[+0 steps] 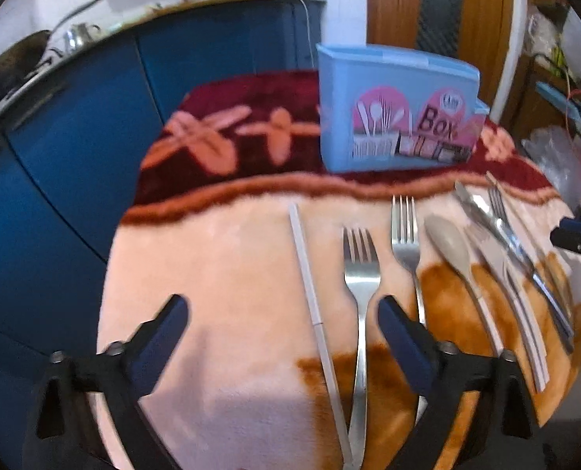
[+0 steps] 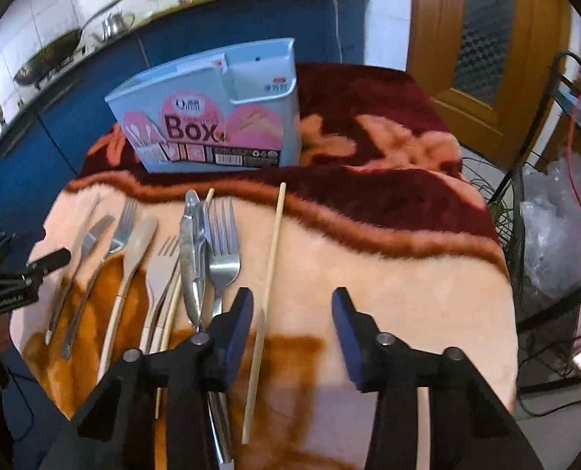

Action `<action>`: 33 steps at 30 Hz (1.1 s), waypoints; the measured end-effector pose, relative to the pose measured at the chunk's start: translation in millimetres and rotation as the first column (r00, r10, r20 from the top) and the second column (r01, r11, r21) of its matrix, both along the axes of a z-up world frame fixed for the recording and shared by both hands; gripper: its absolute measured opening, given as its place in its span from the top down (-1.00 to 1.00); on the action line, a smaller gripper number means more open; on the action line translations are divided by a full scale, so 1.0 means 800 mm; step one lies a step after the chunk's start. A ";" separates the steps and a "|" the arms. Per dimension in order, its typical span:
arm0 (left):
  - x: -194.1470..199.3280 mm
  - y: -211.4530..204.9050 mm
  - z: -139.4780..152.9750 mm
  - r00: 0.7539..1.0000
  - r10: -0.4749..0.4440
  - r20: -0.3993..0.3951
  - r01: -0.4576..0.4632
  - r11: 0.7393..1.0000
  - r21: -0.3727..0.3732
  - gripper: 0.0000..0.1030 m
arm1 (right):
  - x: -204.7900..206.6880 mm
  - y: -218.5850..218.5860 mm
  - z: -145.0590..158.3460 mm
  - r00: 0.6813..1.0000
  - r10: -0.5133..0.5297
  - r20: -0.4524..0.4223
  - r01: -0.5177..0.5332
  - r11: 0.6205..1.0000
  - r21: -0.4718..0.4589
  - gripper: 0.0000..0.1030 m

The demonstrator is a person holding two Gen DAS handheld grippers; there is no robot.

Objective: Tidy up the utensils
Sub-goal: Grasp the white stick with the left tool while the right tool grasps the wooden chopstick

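Observation:
A light blue utensil box [image 1: 396, 113] with pink labels stands upright at the back of the blanket-covered table; it also shows in the right wrist view [image 2: 216, 117]. Several utensils lie in a row in front of it: a pale chopstick [image 1: 310, 293], two steel forks [image 1: 362, 274], a beige spoon [image 1: 449, 248] and knives [image 1: 502, 235]. My left gripper [image 1: 282, 313] is open and empty, low over the chopstick and a fork handle. My right gripper [image 2: 292, 305] is open and empty over a wooden chopstick [image 2: 268, 286], right of a steel fork [image 2: 221, 250] and tongs [image 2: 192, 243].
The table is covered by a peach, orange and dark red blanket [image 2: 408, 282]. Blue kitchen cabinets [image 1: 75, 149] with a wok [image 2: 49, 58] and a kettle stand behind on the left. A wire rack with plastic bags [image 2: 556, 235] is at the right, a wooden door [image 2: 486, 39] behind.

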State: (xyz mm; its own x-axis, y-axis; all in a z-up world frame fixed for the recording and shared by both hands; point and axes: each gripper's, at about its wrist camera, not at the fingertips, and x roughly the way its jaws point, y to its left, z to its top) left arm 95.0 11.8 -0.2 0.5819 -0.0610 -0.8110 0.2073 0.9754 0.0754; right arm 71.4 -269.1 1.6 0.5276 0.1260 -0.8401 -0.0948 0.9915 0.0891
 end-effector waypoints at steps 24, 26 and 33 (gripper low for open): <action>0.070 -0.009 -0.019 0.952 -0.081 -0.297 0.071 0.997 -0.043 0.45 | 0.086 0.013 -0.022 0.970 0.082 -0.228 -0.071 0.996 0.058 0.67; 0.075 -0.009 -0.018 0.950 -0.070 -0.305 0.057 0.997 -0.052 0.47 | 0.083 0.012 -0.022 0.974 0.071 -0.214 -0.062 0.997 0.049 0.77; 0.071 -0.006 -0.016 0.960 -0.063 -0.273 0.037 0.994 -0.100 0.87 | 0.061 -0.001 -0.009 0.993 0.035 -0.116 -0.028 0.998 0.065 0.87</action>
